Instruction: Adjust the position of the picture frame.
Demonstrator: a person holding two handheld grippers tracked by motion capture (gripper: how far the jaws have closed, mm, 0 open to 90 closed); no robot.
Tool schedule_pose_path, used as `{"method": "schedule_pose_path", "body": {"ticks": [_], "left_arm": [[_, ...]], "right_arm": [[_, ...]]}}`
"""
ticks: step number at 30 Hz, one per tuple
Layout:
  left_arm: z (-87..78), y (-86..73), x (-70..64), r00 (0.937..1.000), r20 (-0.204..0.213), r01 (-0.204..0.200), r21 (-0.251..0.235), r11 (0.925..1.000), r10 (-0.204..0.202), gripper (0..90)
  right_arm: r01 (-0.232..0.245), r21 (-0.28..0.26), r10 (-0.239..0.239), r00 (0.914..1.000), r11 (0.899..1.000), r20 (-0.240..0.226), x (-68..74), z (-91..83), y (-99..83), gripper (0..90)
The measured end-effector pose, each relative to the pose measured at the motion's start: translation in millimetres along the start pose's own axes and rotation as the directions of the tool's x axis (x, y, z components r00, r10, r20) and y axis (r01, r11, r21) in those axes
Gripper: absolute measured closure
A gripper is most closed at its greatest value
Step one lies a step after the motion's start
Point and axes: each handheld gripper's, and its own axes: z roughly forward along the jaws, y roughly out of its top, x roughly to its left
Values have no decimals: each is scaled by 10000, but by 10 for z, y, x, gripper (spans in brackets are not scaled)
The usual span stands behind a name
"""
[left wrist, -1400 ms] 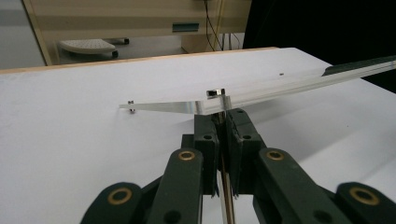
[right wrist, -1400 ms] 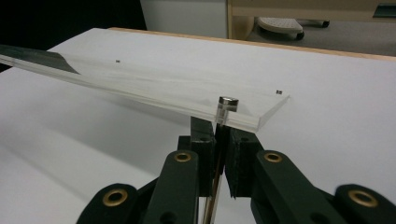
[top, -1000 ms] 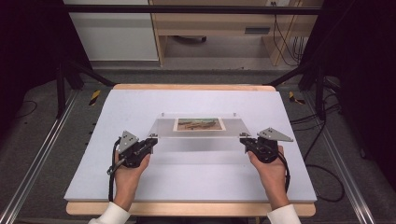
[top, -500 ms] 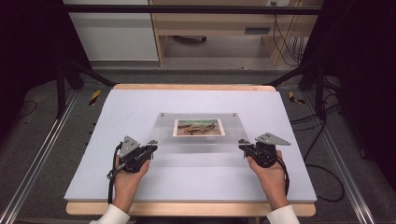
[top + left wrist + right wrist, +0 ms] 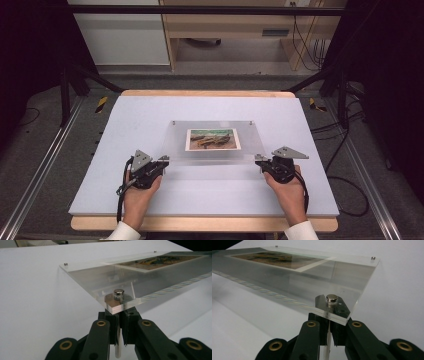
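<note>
Your left gripper (image 5: 161, 161) and right gripper (image 5: 260, 160) each pinch a near corner of the clear acrylic frame (image 5: 214, 150), jaws pressed together on the plate edge just under the corner studs (image 5: 118, 293) (image 5: 331, 298). The frame sits at the centre of the high view on the white table top (image 5: 150, 115), with its near edge raised, judging from the gripper views, and its far edge low or resting on the surface.

Risks from here:
- Slip. Each grip covers only a narrow strip of smooth acrylic; a jerk or uneven lift could let a corner slide out and drop.
- Twist. Raising one hand faster than the other would rack the plate and could shift the picture (image 5: 212, 139) sandwiched inside (it lies toward the far half).
- Scrape. Pushing forward with the far edge low could drag it across the table.

Nothing on the table top obstructs the frame. Beyond the table, at the upper centre, stands a wooden cabinet (image 5: 225, 30); cables (image 5: 305, 45) hang at the upper right, well apart.
</note>
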Motion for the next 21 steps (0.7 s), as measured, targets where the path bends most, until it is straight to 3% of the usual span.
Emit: {"method": "schedule_pose_path", "body": {"ticks": [7,21], "left_arm": [[31,-46,7,9998,-155,-146,276,9995,151,842],[104,-122,26,9998,-193,24,699,9976,-11,841]], "right_arm": [[-7,345,3,9999,9994,133,31,41,-84,847],[44,889,-80,9991,9960,406,48,120,-145,842]]}}
